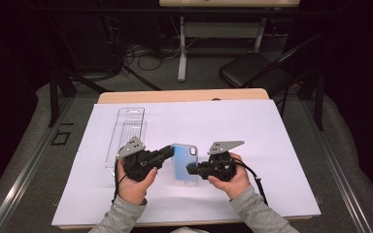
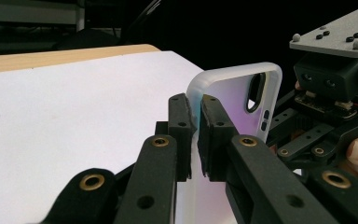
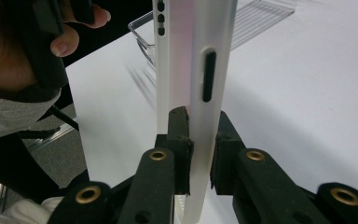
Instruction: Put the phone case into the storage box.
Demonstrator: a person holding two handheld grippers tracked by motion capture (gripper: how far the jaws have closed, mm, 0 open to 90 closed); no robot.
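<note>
We hold the phone case point(image 1: 184, 162) clamped in both jaws, left gripper point(image 1: 167, 152) and right gripper point(image 1: 191, 169) (clear package point(image 1: 126, 133) lies apart); whatever follows remains undone.

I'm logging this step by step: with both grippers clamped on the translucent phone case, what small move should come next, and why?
Probably carry the translucent phone case toward the clear plastic packaging tray. The left gripper and right gripper each pinch one edge, holding it above the white sheet, and the tray lies open behind the left gripper.
</note>
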